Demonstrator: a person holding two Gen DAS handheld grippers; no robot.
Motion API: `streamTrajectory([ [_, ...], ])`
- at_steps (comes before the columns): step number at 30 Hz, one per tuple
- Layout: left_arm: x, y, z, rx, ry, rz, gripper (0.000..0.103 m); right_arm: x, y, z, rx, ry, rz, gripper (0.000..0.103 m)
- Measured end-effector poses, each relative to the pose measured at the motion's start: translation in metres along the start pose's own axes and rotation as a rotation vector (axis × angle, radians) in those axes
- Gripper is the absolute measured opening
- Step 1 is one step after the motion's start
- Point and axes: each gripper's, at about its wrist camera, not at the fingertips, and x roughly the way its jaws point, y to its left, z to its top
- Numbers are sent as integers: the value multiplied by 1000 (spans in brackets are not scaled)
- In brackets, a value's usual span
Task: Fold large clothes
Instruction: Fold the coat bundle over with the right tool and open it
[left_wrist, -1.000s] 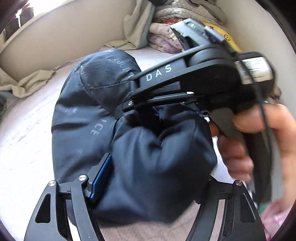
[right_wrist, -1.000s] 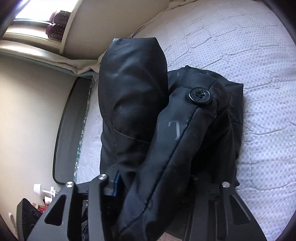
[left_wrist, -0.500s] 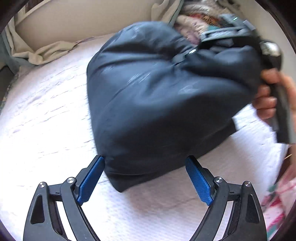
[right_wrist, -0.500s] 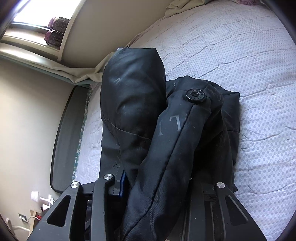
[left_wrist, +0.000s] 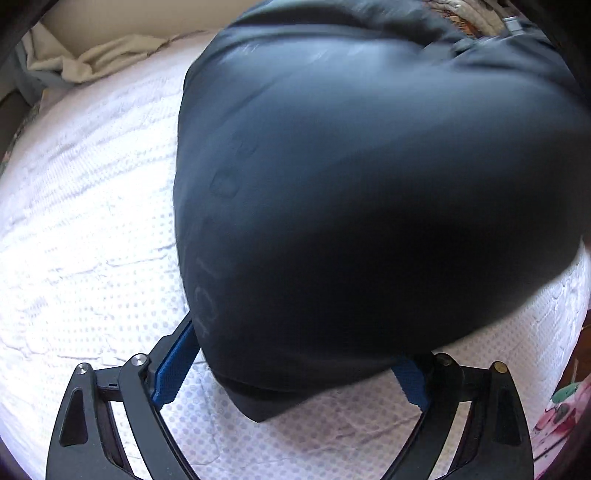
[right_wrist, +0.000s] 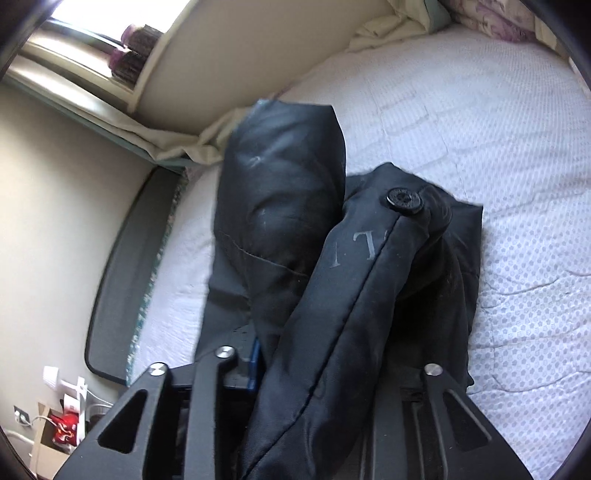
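Observation:
A dark navy padded jacket (left_wrist: 369, 177) is bunched into a thick bundle over the white quilted bed (left_wrist: 81, 229). It fills most of the left wrist view. My left gripper (left_wrist: 291, 373) is open, its blue pads (left_wrist: 173, 365) spread on either side of the bundle's lower corner. In the right wrist view the jacket (right_wrist: 332, 295) shows a black snap button (right_wrist: 403, 199) and faint grey lettering. My right gripper (right_wrist: 314, 373) is shut on a thick fold of the jacket, and the fabric hides its fingertips.
Beige crumpled sheets (left_wrist: 96, 59) lie along the wall at the bed's far edge. A dark bed frame edge (right_wrist: 125, 288) runs beside the mattress (right_wrist: 480, 147), with a cardboard box and cables (right_wrist: 59, 424) on the floor. A window sill (right_wrist: 96, 51) is above.
My left gripper let go of the jacket, opened and drew back, then moved close under the bundle. My right gripper kept its hold and lifted the bundle, which now looms over the left camera.

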Motion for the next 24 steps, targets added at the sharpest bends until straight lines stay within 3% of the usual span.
streamTrajectory([
  [4, 2, -2, -3, 10, 5, 12, 100, -27, 20, 0, -83, -57, -43, 16],
  [10, -3, -9, -7, 13, 6, 12, 100, -65, 17, -4, -105, -132, -68, 15],
  [18, 2, 4, -2, -24, 36, -27, 100, -60, -48, -16, -11, -83, -105, 16],
  [21, -4, 2, 3, -15, 37, -30, 91, -51, -75, -23, 40, -52, -84, 20],
  [24, -33, -13, -2, 61, -12, 11, 86, -48, -91, -29, 80, -49, -46, 22],
])
